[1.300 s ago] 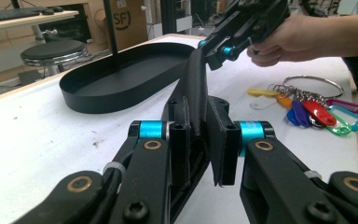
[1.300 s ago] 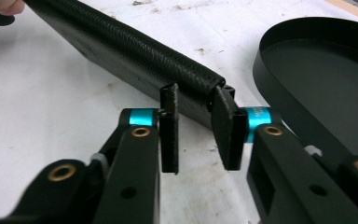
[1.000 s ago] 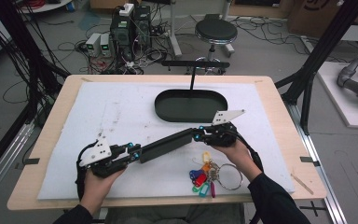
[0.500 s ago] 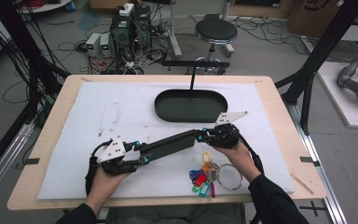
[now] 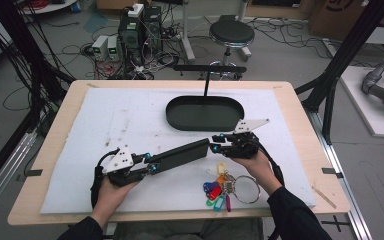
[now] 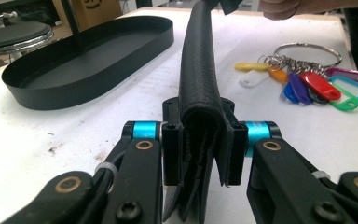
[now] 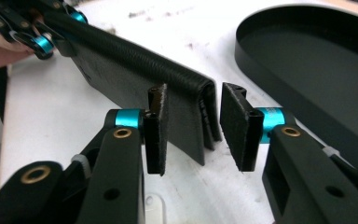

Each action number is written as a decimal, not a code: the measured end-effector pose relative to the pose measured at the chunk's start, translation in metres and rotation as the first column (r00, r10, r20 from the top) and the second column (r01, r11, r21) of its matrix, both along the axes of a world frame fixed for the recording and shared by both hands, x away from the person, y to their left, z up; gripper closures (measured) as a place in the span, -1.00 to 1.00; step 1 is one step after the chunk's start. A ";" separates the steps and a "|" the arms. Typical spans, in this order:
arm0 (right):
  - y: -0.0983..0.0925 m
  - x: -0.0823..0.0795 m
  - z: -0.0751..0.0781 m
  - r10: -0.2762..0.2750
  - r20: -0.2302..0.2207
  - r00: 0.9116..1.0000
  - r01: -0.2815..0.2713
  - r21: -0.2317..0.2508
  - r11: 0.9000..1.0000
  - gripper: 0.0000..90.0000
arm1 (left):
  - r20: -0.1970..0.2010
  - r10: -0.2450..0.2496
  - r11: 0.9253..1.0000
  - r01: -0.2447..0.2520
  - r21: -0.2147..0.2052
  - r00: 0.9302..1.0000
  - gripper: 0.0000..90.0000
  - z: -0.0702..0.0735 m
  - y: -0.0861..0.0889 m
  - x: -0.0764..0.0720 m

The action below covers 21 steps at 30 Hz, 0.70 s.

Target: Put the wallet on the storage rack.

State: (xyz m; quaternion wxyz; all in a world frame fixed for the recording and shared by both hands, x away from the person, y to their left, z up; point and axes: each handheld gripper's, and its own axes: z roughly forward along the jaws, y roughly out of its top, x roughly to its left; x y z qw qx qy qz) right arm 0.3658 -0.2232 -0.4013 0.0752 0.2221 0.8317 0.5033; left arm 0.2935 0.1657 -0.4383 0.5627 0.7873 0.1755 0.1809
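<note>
On the white-padded wooden desk [image 5: 80, 125], long black leather wallet [image 5: 180, 154] clamped by left tool [image 6: 200, 149], right tool [image 7: 193, 126] just opened, astride the far end; best regripped squarely before lifting.

The high view looks forward and down from above the near edge of the tabletop [image 5: 300, 100]. The left tool [image 6: 200, 144] camera sits low and close, facing right along the black wallet [image 6: 196, 56]. The right tool [image 7: 191, 126] camera faces left along it. All three views share the wallet and the black tray [image 5: 207, 114].
</note>
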 end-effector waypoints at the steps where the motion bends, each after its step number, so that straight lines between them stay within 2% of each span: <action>1: 0.000 0.000 0.000 0.000 0.000 1.000 0.000 0.000 1.000 0.32 | 0.001 -0.007 1.000 0.007 -0.006 1.000 0.66 0.001 0.001 0.000; 2: -0.002 0.000 0.001 0.000 0.004 1.000 0.000 0.012 1.000 0.23 | 0.003 -0.017 1.000 0.017 -0.013 1.000 0.66 0.001 0.002 0.000; 3: -0.007 0.000 0.003 0.013 0.010 1.000 -0.014 0.038 0.999 0.15 | 0.008 -0.032 0.999 0.033 -0.037 0.999 0.67 0.003 0.003 -0.001; 4: -0.007 0.000 0.003 0.013 0.010 1.000 -0.014 0.038 0.999 0.15 | 0.008 -0.032 0.999 0.033 -0.037 0.999 0.67 0.003 0.003 -0.001; 5: -0.009 0.000 0.004 0.020 0.016 1.000 -0.020 0.042 0.999 0.12 | 0.011 -0.039 0.998 0.040 -0.057 0.999 0.67 0.005 0.003 -0.001; 6: -0.011 0.000 0.005 0.032 0.019 0.999 -0.033 0.057 0.998 0.01 | 0.012 -0.043 0.997 0.044 -0.069 0.999 0.67 0.006 0.003 -0.001; 9: -0.012 -0.001 0.007 0.043 0.017 0.999 -0.044 0.071 0.997 -0.08 | 0.012 -0.072 0.991 0.073 -0.107 0.997 0.66 0.009 0.004 -0.001; 10: -0.013 -0.002 0.008 0.059 0.036 0.998 -0.061 0.078 0.995 -0.08 | 0.009 -0.083 0.989 0.083 -0.124 0.997 0.67 0.011 0.003 -0.001; 11: -0.013 -0.002 0.008 0.059 0.036 0.998 -0.061 0.078 0.995 -0.08 | 0.009 -0.083 0.989 0.083 -0.124 0.997 0.66 0.011 0.003 -0.001; 16: -0.025 -0.002 0.016 0.016 0.058 0.998 -0.022 0.112 0.993 -0.16 | 0.009 -0.106 0.986 0.106 -0.131 0.994 0.66 0.016 0.002 0.001; 19: -0.039 -0.001 0.019 -0.036 0.076 0.996 0.026 0.135 0.991 -0.18 | 0.005 -0.121 0.985 0.120 -0.122 0.993 0.66 0.020 -0.002 0.004; 20: -0.048 0.000 0.021 -0.085 0.086 0.993 0.072 0.143 0.987 -0.20 | 0.005 -0.124 0.985 0.124 -0.119 0.992 0.66 0.021 -0.003 0.005; 21: -0.048 0.000 0.021 -0.085 0.086 0.993 0.072 0.143 0.987 -0.20 | 0.008 -0.127 0.985 0.128 -0.113 0.992 0.66 0.023 -0.005 0.006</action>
